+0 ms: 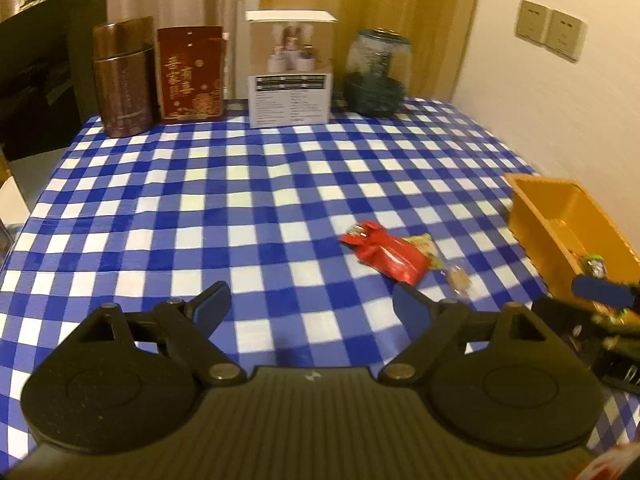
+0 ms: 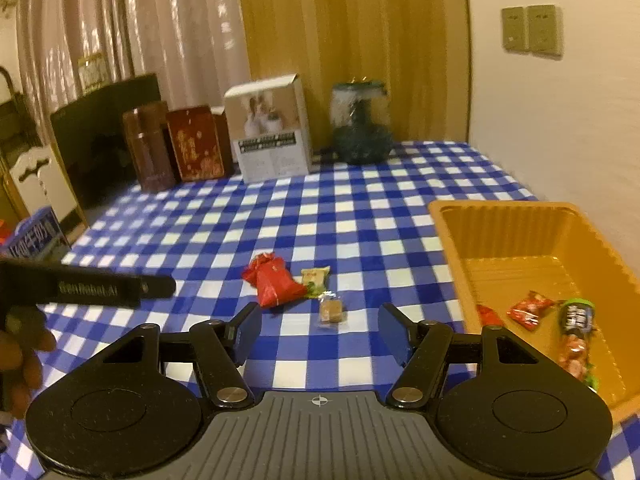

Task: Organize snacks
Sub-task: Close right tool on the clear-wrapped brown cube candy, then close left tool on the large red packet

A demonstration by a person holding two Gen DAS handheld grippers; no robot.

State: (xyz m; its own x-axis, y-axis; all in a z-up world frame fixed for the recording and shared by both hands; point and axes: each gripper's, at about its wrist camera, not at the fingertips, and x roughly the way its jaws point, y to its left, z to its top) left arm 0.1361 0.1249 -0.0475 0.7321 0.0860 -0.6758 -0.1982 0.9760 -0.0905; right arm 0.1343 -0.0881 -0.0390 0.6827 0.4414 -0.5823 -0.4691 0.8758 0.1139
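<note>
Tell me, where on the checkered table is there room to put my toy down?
The big bare stretch of checkered cloth lies between the back row, from the brown tin to the glass jar, and the red snack packet. It is crowded around that packet, the yellow-green packet and the small brown candy, and the orange tray fills the right side.

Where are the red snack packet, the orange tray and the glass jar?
red snack packet (image 2: pixel 276 286): right wrist view, middle of wrapper.
orange tray (image 2: pixel 500 210): right wrist view, far rim.
glass jar (image 1: pixel 376 76): left wrist view, body.
</note>
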